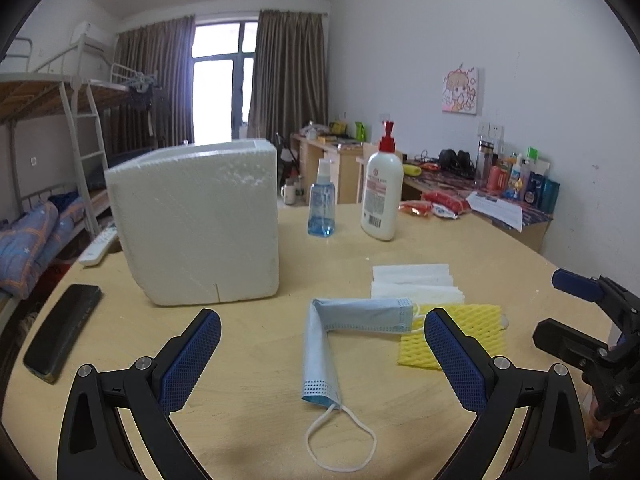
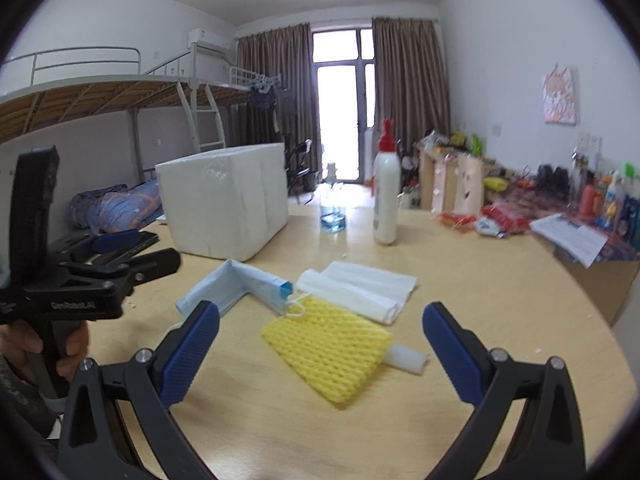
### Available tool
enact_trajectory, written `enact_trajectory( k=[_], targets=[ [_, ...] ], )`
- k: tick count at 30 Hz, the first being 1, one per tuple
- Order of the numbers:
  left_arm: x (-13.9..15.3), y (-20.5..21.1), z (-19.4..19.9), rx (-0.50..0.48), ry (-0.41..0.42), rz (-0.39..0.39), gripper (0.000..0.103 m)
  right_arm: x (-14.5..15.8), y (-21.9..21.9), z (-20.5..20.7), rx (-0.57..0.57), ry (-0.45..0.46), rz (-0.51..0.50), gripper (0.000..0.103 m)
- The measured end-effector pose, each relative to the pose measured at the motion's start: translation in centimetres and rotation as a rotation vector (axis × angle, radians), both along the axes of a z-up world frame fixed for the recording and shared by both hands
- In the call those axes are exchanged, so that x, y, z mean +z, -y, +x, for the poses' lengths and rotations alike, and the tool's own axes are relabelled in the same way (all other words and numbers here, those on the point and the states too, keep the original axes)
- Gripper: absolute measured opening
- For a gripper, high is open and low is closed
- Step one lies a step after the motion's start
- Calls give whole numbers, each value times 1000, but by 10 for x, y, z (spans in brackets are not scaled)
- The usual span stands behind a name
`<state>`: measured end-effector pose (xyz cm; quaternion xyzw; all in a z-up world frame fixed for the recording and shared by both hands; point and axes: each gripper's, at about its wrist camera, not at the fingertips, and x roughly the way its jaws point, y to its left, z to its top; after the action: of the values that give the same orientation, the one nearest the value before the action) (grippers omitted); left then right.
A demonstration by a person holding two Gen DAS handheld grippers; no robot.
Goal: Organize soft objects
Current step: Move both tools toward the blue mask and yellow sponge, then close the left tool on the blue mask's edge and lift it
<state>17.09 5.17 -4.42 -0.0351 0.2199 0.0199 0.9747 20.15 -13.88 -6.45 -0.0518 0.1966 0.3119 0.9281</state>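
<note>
- The left gripper hangs low over the table with its fingers spread wide and empty. The mask lies between them, which suggests it is lined up for the first pick.
- The mask is bent into an L, one ear loop trailing toward the camera. The other end rests on the yellow net, so lifting it may drag the net.
- The right gripper is also wide open and holds nothing. It points at the net, so each tool seems to have its own target.
- The white sheets sit just behind the net and touch the mask's end. All the soft things are in one cluster near the table's front.
- The foam box stands open-topped behind the cluster, probably the place for them. Its inside is not visible.
- A small white piece sticks out from under the net. The blur hides what it is, perhaps foam.
- The two bottles stand well behind, clear of the work.
</note>
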Motion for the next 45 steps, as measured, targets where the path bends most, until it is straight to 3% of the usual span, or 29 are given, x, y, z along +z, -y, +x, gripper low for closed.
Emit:
enact_trajectory(
  k=[14,17,23,29,32,34,37,45],
  targets=[
    [-22,-6,43,-6,-186,-13,102,-19,-12,25,15,-108,-57,103],
    [-28,-7,50,-19,-225,-33,98,-20,-13,25,17,-113,-59,103],
    [-36,-9,58,-33,-286,-49,79,-23,-16,29,25,-129,-79,103],
    [-45,-12,66,-55,-355,-80,53,-23,-20,32,29,-134,-89,103],
    [-50,-14,68,-67,-389,-100,39,-25,-21,36,24,-149,-97,103],
    [-51,-16,69,-64,-401,-105,16,-27,-21,38,25,-156,-99,103],
    [-51,-18,68,-62,-404,-101,10,-28,-22,40,31,-160,-104,103],
    [-42,-20,60,-136,-333,-164,10,-30,-28,43,37,-170,-134,103]
  ],
)
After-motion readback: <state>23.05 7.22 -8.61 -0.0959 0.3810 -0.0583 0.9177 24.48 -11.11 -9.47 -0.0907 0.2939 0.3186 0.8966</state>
